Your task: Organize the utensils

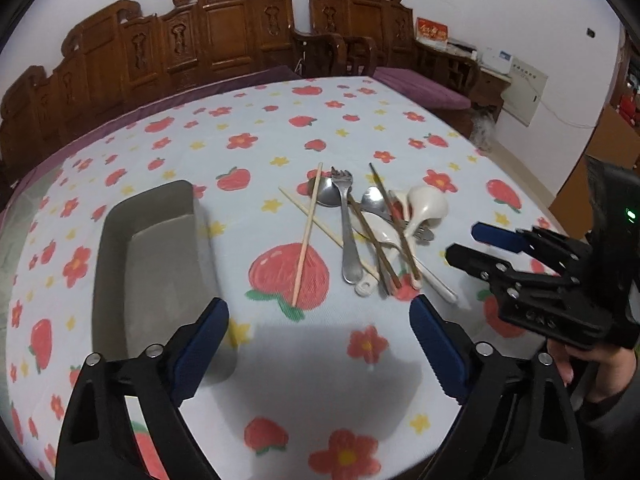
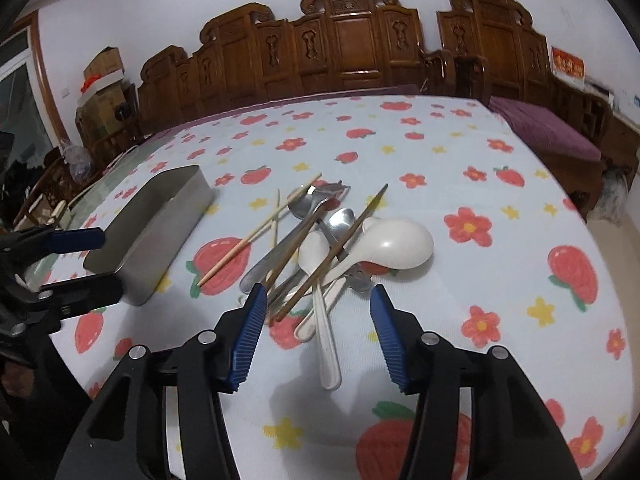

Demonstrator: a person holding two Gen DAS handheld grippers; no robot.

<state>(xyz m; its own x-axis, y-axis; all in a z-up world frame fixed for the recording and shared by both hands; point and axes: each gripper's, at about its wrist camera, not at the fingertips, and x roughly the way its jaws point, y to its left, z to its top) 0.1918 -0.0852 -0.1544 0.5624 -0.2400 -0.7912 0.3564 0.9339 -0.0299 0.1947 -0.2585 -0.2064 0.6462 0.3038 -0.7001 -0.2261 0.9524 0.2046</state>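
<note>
I see a table under a pale blue cloth printed with red strawberries and flowers [image 1: 304, 120], backed by a carved dark wooden bench [image 1: 224, 28]. On the cloth's left side sits a rectangular grey metal tray [image 1: 160, 264], empty as far as I can see into it. Well to its right lies the tangled pile of utensils [image 1: 360, 224]: a large white ceramic ladle-spoon [image 2: 400, 242], a smaller white ceramic spoon [image 2: 316, 264], steel spoons and a steel fork [image 1: 347, 224], a pair of dark brown chopsticks [image 2: 332, 252] crossing over the spoons, and a pair of pale bamboo chopsticks [image 1: 308, 228] crossed at the pile's left edge. My left gripper [image 1: 320, 344] hangs over bare cloth between tray and pile, its blue-padded jaws spread wide with nothing between them. My right gripper [image 2: 318, 312] sits at the near end of the pile, jaws partly apart and straddling the handle ends of the spoons and dark chopsticks; the pads do not press on them.
</note>
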